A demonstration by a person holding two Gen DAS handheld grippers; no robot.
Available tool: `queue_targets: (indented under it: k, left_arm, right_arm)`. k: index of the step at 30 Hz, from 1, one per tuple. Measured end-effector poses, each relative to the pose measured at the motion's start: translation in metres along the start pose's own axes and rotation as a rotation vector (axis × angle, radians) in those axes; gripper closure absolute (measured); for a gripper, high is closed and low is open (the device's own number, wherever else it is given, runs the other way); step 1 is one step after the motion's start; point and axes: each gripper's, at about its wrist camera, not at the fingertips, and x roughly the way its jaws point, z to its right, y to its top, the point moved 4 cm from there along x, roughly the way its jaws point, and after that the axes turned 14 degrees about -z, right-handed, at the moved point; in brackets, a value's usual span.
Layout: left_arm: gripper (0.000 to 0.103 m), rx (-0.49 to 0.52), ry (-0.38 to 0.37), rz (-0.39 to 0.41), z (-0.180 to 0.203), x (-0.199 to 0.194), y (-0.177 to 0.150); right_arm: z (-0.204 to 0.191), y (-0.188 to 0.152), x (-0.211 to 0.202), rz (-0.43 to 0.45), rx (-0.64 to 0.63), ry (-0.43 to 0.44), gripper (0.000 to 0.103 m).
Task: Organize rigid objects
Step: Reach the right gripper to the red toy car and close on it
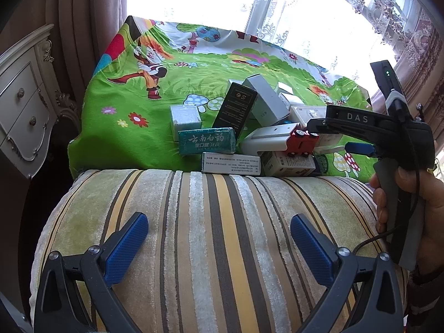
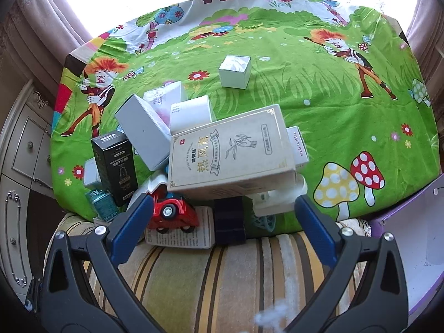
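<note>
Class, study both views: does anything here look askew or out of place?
Yes. The boxes form a jumbled heap: the black box leans tilted, the large cream box lies slanted atop others, and a red toy car is wedged underneath.

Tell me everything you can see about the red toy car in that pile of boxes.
The red toy car is a small glossy vehicle, plastic by the look of it, with white-hubbed black wheels. It lies tipped on its side at the near edge of the pile, resting on a printed white box and against a white object behind it. The large beige box overhangs it. The right gripper is open just above it, not touching.
</note>
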Motion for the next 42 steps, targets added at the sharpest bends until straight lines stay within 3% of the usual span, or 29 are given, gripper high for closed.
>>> queue_targets:
  k: [15,17,23,29,34,37,39,42]
  left_arm:
    - [0.0,0.002,-0.005,0.0,0.001,0.0,0.0]
    - [0.0,0.003,-0.005,0.0,0.001,0.0,0.0]
    - [0.0,0.001,-0.009,0.001,0.0,0.001,0.0]
    - [0.0,0.0,-0.012,0.001,0.0,0.0,-0.001]
    - [0.0,0.001,-0.009,0.004,0.001,0.0,-0.001]
    - [0.0,0.003,-0.004,0.006,0.002,0.0,-0.002]
    - [0.0,0.002,-0.005,0.007,0.001,0.0,-0.002]
    - [0.0,0.0,-0.009,0.008,-0.001,0.001,-0.002]
  right_arm:
    - [-0.005,-0.033,-0.003,-0.043,-0.114,-0.026,0.001]
    - [-0.007,-0.038,0.002,-0.066,-0.14,-0.065,0.001]
    - [-0.007,-0.042,0.016,-0.12,-0.163,-0.063,0.004]
    - [-0.02,-0.052,0.004,-0.066,-0.247,-0.093,0.004]
    - [-0.041,-0.06,-0.026,0.091,-0.336,-0.03,0.006]
    - [-0.051,-0.06,-0.026,0.102,-0.351,-0.016,0.016]
    - [-0.053,-0.055,-0.019,0.077,-0.334,0.004,0.034]
    - [-0.05,-0.052,-0.013,0.048,-0.304,0.042,0.046]
